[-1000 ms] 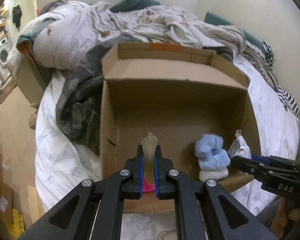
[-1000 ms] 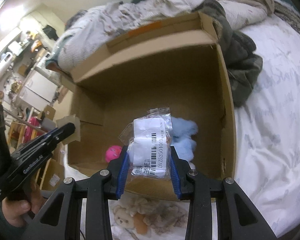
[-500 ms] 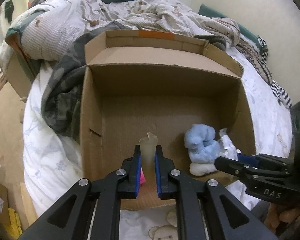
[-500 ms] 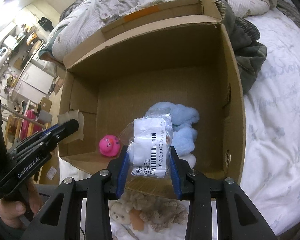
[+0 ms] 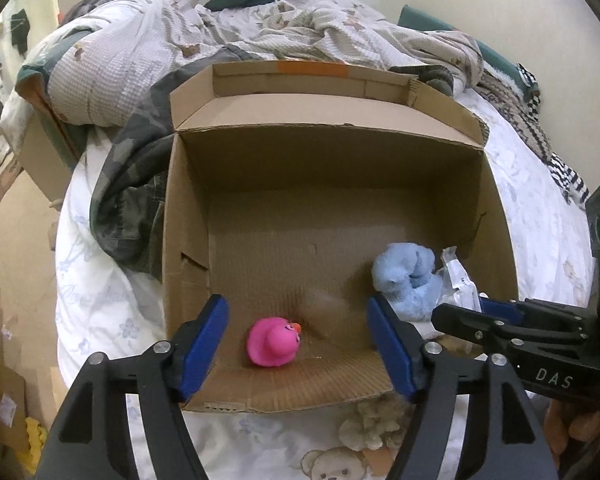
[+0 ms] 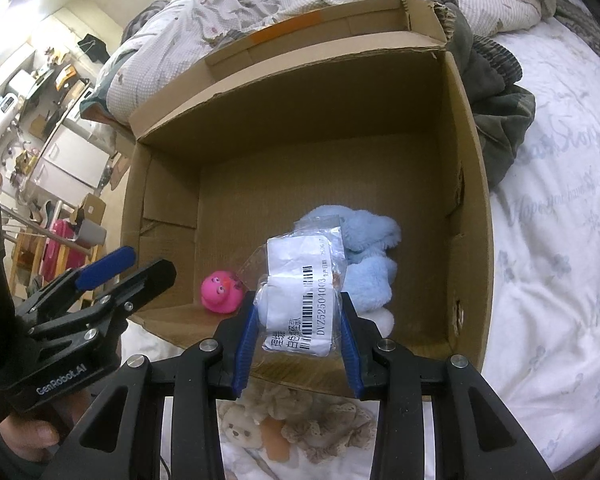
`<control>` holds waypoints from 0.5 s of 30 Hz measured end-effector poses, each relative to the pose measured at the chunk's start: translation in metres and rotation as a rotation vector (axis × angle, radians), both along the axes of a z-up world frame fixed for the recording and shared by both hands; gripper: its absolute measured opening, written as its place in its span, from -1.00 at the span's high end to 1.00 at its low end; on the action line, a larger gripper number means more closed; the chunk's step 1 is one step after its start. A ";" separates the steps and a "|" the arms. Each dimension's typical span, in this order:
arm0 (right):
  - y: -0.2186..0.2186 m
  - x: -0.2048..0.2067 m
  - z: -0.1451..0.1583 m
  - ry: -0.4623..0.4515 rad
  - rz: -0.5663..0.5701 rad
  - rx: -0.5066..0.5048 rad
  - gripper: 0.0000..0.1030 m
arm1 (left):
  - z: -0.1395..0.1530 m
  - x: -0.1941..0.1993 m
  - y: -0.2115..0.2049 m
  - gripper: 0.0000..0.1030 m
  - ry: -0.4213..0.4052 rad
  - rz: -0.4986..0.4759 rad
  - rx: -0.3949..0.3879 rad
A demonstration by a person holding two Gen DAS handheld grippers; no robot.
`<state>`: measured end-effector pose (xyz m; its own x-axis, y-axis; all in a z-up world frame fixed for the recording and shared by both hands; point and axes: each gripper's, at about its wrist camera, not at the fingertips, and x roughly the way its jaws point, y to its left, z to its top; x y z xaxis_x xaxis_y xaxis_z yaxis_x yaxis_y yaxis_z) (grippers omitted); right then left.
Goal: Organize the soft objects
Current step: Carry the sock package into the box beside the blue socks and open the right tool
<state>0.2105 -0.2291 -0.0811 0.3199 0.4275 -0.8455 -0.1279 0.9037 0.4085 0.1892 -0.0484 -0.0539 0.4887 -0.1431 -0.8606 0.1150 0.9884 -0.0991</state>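
1. Right gripper (image 6: 298, 332): blue pads pinch a clear plastic packet (image 6: 300, 296) with a white barcode label, held above the near edge of the cardboard box (image 6: 466, 216).
2. Left gripper (image 5: 298, 344): jaws spread wide, holding nothing, over the box's near-left corner.
3. Packet judged light, crinkly and slippery; best held across its padded middle.
4. Inside the box: a glossy pink rubber duck (image 5: 274, 342) near the front wall; a fluffy blue plush toy (image 5: 410, 280) at front right, soft and compressible.
5. Box is stiff corrugated board, resting on a white floral bedsheet (image 6: 560, 260).
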 end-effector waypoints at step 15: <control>-0.004 -0.004 0.003 -0.017 0.008 0.038 0.10 | 0.003 0.004 0.017 -0.35 0.002 0.082 -0.005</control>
<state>0.2062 -0.2329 -0.0784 0.3305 0.4623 -0.8228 -0.1428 0.8863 0.4406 0.1932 -0.0317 -0.0513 0.4972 -0.1075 -0.8609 0.0339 0.9939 -0.1046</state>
